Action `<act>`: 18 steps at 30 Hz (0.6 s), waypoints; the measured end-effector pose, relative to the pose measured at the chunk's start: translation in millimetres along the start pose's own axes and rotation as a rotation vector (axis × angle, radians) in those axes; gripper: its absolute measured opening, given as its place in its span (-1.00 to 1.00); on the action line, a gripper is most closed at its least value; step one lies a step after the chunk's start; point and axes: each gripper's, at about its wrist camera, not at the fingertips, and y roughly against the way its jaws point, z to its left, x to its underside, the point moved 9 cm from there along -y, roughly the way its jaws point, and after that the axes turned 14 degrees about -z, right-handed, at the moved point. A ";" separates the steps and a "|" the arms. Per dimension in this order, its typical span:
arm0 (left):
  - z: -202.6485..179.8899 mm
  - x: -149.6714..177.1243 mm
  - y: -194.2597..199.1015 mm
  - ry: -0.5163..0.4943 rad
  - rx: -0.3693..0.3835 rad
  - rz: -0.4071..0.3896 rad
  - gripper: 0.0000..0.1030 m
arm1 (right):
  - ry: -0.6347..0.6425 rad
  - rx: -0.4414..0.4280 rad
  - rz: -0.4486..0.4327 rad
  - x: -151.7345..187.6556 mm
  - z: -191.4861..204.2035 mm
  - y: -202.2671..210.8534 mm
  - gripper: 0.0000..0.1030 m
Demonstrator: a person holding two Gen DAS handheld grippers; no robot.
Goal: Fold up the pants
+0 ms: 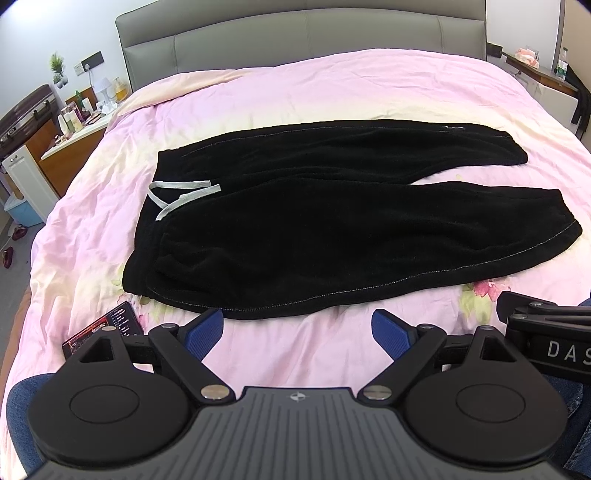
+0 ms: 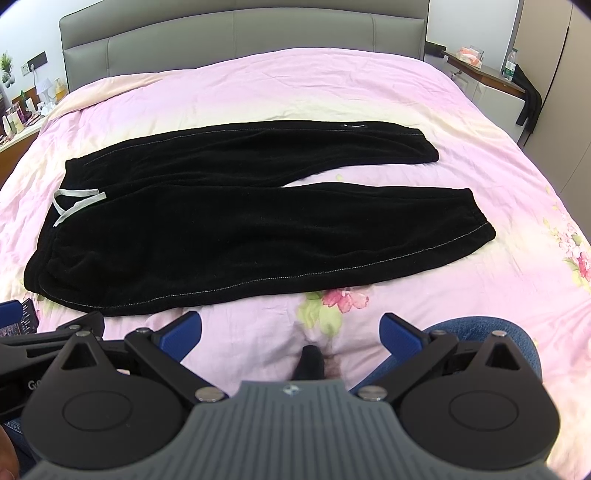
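Hovering low at near edge of bed, both tools empty: left gripper (image 1: 297,332) jaws spread wide, nothing between blue pads (image 1: 207,332); right gripper (image 2: 291,334) same, wide apart, empty. Blue-jeaned knees at frame edges in both views. Phone (image 1: 118,321) lying on pink duvet (image 1: 295,354) just left of left gripper, near waistband corner. Floral print (image 2: 345,297) on duvet just ahead of right gripper.

Next out: black pants (image 1: 295,236) lying flat, spread sideways across duvet, waistband to left w/ pale drawstring (image 1: 177,192) on top, cuffs to right. Near leg (image 2: 258,243) almost straight; far leg (image 2: 258,155) angled away slightly, pink gap showing between legs toward cuff end. Some bunching at near waistband corner.

Step in hand, prob: 1st fold, not yet begun, leg over leg lengthwise. To do well:
- left pinch on near waistband corner, right pinch on near cuff (image 2: 476,229); grab full thickness, both layers, fabric looks thick and plush so deep bite needed
- lift both ends together, keep seam taut, carry over to far leg, match outer seams
- avoid snagging duvet w/ lower pad; avoid dragging phone
- tuck drawstring inside before fold, else sticks out

Beyond: grey headboard (image 1: 303,33), cluttered nightstand (image 1: 81,114) far left, shelf (image 2: 480,66) far right.
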 end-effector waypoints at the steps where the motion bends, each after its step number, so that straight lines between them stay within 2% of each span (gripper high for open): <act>1: -0.3 0.0 0.1 0.000 0.000 0.000 1.00 | -0.001 0.000 0.001 0.3 0.0 -0.2 0.90; 18: -1.2 3.2 -2.2 0.002 0.002 0.004 1.00 | -0.006 0.001 0.002 2.5 -0.2 -2.3 0.90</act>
